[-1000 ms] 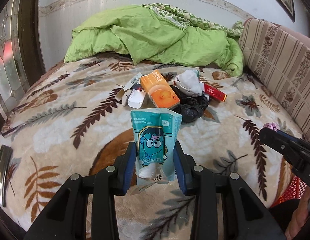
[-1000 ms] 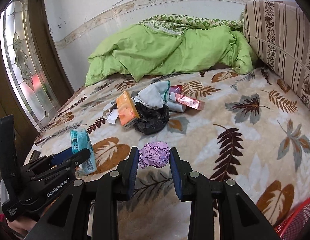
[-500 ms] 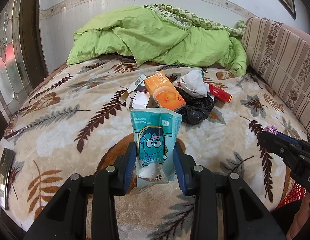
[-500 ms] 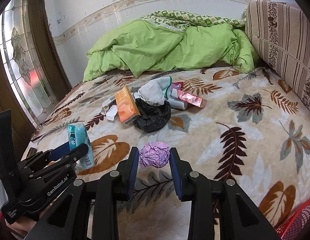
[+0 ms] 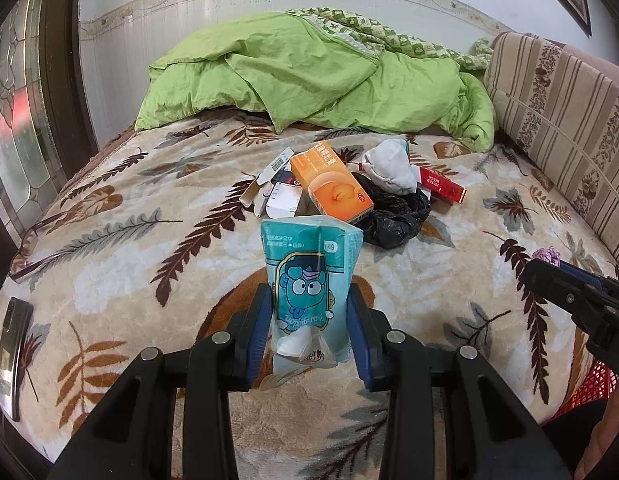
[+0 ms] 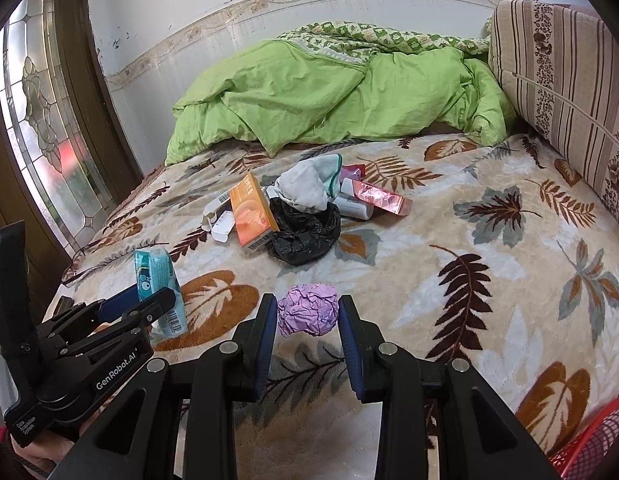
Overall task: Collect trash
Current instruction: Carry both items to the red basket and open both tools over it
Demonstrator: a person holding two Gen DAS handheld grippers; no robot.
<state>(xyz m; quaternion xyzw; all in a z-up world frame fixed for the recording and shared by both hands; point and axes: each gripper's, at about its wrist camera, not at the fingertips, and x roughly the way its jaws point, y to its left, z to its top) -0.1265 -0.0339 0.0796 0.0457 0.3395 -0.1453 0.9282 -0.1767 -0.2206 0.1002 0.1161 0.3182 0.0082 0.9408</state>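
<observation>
Left wrist view: left gripper (image 5: pixel 309 332) jaws pinch a teal tissue pack (image 5: pixel 309 280), held upright above the leaf blanket (image 5: pixel 109 248), on the near side of the black bag (image 5: pixel 397 216). Orange box (image 5: pixel 329 188) leans against that bag, white cloth (image 5: pixel 393 164) on top, red box (image 5: pixel 441 184) right of it. Right wrist view: right gripper (image 6: pixel 308 336) jaws pinch a purple paper ball (image 6: pixel 307 314), well in front of the black bag (image 6: pixel 305 232). Red basket (image 6: pixel 593 444) far to the bag's near right, at the frame's corner.

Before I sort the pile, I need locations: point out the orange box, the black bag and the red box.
orange box (image 5: pixel 330 190), left wrist view, printed top face.
black bag (image 6: pixel 305 234), right wrist view, crumpled middle.
red box (image 5: pixel 443 185), left wrist view, long side.
</observation>
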